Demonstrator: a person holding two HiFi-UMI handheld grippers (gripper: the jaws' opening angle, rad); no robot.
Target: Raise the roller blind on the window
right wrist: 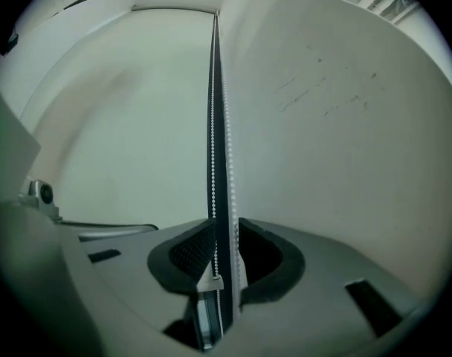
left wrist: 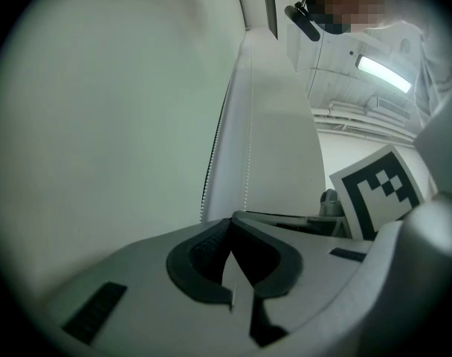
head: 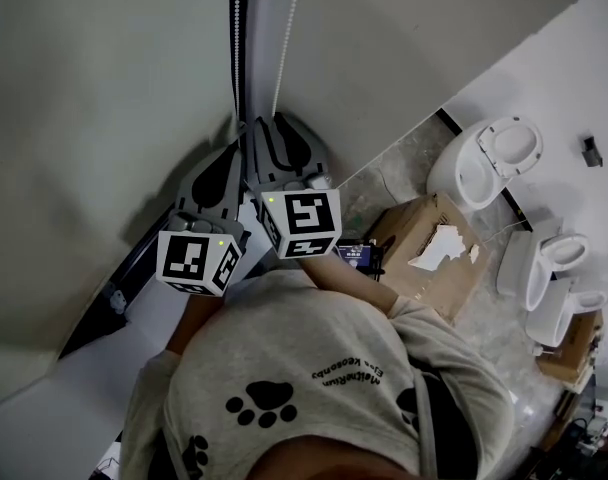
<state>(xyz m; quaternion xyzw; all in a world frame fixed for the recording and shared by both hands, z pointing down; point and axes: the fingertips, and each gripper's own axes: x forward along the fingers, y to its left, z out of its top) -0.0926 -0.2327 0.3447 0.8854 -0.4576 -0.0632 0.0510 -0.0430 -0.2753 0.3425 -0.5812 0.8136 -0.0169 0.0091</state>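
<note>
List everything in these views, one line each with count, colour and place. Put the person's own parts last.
roller blind: one, pale grey, filling the left of the head view
bead chain: two strands, white, hanging by the blind's edge
dark strip: one, black, along that edge
toilets: three, white, on the floor at right
cardboard boxes: two, brown, one torn by the person, one far right
strip light: one, lit, on the ceiling
shirt: one, grey with black paw prints
marker cubes: two, black and white, one per tool
left tool: grey, shut on the bead chain
right tool: grey, open, chain strand between its jaws
</note>
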